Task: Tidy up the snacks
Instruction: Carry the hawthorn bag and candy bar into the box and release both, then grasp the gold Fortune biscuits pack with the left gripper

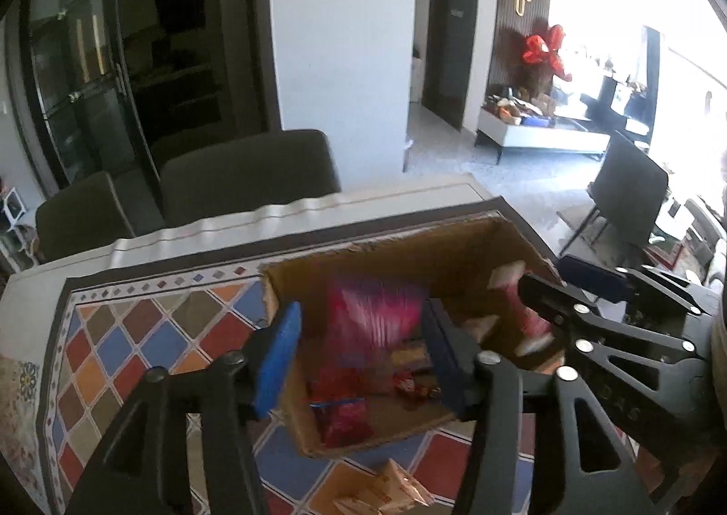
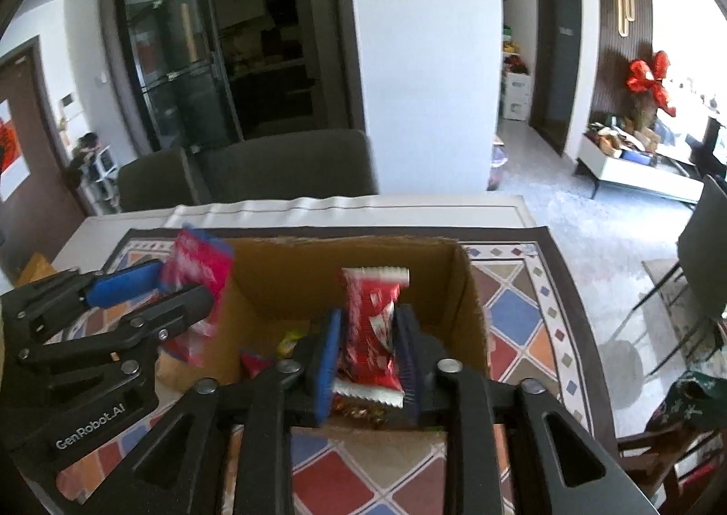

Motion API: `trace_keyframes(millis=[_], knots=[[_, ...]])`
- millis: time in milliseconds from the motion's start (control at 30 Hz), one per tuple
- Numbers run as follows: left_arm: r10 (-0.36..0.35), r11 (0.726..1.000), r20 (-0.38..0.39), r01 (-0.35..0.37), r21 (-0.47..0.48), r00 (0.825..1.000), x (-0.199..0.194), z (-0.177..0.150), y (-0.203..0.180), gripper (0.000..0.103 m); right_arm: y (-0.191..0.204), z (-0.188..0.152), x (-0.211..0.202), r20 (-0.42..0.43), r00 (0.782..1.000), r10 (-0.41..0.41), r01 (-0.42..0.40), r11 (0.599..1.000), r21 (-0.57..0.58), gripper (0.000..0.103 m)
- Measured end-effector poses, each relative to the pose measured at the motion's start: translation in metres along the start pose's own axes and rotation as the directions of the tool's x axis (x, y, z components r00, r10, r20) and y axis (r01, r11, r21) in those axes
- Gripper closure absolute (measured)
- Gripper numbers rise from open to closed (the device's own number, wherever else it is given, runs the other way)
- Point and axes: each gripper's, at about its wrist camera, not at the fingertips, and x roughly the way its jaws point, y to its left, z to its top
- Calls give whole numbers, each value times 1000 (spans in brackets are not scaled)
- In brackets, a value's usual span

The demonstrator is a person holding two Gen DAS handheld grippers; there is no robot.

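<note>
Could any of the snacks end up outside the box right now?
Maybe. The pink packet between the left hand-held gripper fingers hangs near the box wall, so it might drop outside. The red packet in the right hand-held gripper stands tall and could tip as it falls.

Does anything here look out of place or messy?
A little. A few tan packets lie loose on the patterned mat, outside the cardboard box where other snacks sit. The box's top rim looks rough and torn. Otherwise nothing seems spilled.
</note>
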Motion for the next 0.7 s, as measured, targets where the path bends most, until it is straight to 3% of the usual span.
trace_keyframes(millis=[233, 433, 700], knots=[[-28, 999, 34, 27, 39, 999, -23, -21, 5, 40, 7, -12, -20, 37, 999, -34, 34, 999, 15, 61], [-64, 995, 45, 60, 85, 997, -49, -51, 12, 39, 24, -34, -46, 70, 997, -35, 32, 999, 43, 51], [-111, 982, 15, 107, 156, 994, -61, -84, 26, 36, 46, -76, -58, 19, 996, -83, 80, 987, 137, 44]])
